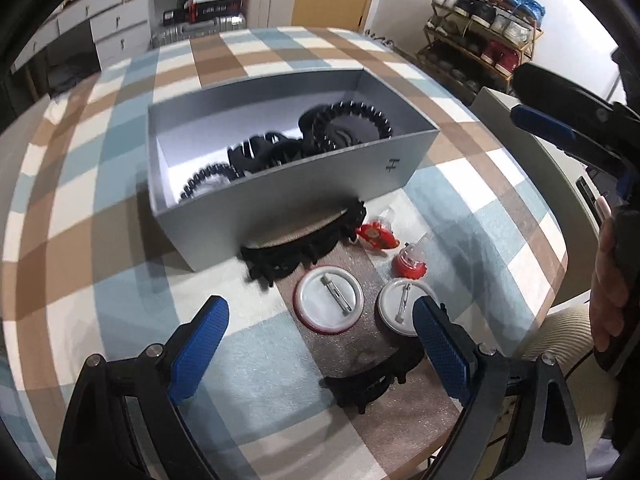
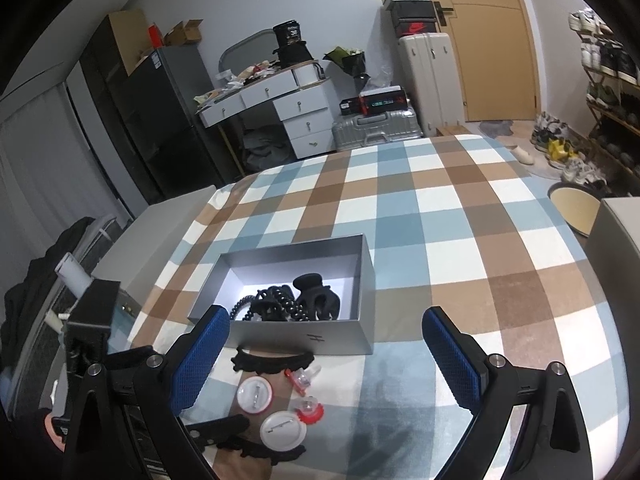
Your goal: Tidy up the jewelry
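Left fingers: my left gripper (image 1: 320,344) stands spread wide and pinches nothing; it tips steeply down over the loose pieces on the near side of the box.
Right fingers: my right gripper (image 2: 324,360) is also spread and empty, hanging higher and farther back, so the left hand is the nearer one.
What lies ahead of the left fingers: the two round pin badges, the left badge (image 1: 329,300) straight ahead in the gap, the right badge (image 1: 400,308) half hidden behind my right-hand pad.
Long axis: the discs have none, but each back carries a metal pin bar slanting across it; I judge a grip across the rim is the surer one.
Black hair clip, near: a toothed clip (image 1: 368,384) lies just below the badges, its length running left to right.
Black hair clip, far: a second curved clip (image 1: 304,240) lies against the box wall.
Red trinkets: two small red and clear plastic pieces (image 1: 376,236) sit to the right of that clip.
Box: the grey cardboard box (image 1: 280,200), matte and rectangular, already holds black coiled ties and clips.
Bench: a checked cloth (image 1: 80,240) in blue, brown and white, soft and a little fuzzy.
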The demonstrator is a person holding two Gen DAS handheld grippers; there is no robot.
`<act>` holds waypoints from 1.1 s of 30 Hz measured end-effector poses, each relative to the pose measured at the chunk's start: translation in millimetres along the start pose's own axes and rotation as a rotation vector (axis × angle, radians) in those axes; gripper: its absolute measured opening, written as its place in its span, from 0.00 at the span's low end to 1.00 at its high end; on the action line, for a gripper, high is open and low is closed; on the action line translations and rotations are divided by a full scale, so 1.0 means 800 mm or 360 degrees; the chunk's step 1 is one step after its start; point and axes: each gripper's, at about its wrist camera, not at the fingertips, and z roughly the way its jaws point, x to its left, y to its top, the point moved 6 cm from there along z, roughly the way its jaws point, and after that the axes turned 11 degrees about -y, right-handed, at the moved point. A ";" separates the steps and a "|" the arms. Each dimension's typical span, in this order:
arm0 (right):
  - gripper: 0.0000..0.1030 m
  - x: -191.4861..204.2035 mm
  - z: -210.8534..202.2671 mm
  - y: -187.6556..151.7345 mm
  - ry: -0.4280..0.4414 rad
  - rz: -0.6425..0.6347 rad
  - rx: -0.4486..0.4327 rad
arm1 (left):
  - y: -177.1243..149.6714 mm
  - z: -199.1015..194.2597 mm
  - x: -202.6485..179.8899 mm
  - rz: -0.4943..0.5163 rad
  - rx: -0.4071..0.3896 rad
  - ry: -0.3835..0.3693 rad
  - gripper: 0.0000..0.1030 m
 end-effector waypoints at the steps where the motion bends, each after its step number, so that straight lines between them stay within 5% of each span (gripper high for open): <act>1: 0.95 0.000 0.000 0.000 0.0002 -0.0002 0.0002 | 0.000 0.002 0.001 -0.0016 0.0008 -0.0012 0.88; 9: 0.95 0.009 -0.001 -0.003 -0.0018 -0.0062 -0.0004 | 0.005 0.004 -0.004 -0.0022 -0.0011 -0.0043 0.87; 16: 0.95 0.008 -0.001 -0.003 -0.0009 -0.0046 0.0000 | 0.007 0.017 0.000 -0.0038 0.0042 -0.0015 0.66; 23: 0.95 0.008 -0.001 -0.004 -0.0002 -0.0047 0.0009 | 0.005 0.022 0.001 0.0002 0.0056 0.0051 0.62; 30: 0.95 0.008 -0.003 -0.006 -0.0006 -0.0049 0.0018 | 0.004 0.021 0.000 0.0068 0.0072 0.0141 0.34; 33: 0.95 0.006 0.000 -0.007 -0.0022 -0.0044 0.0032 | 0.002 0.020 -0.001 0.0077 0.0086 0.0135 0.32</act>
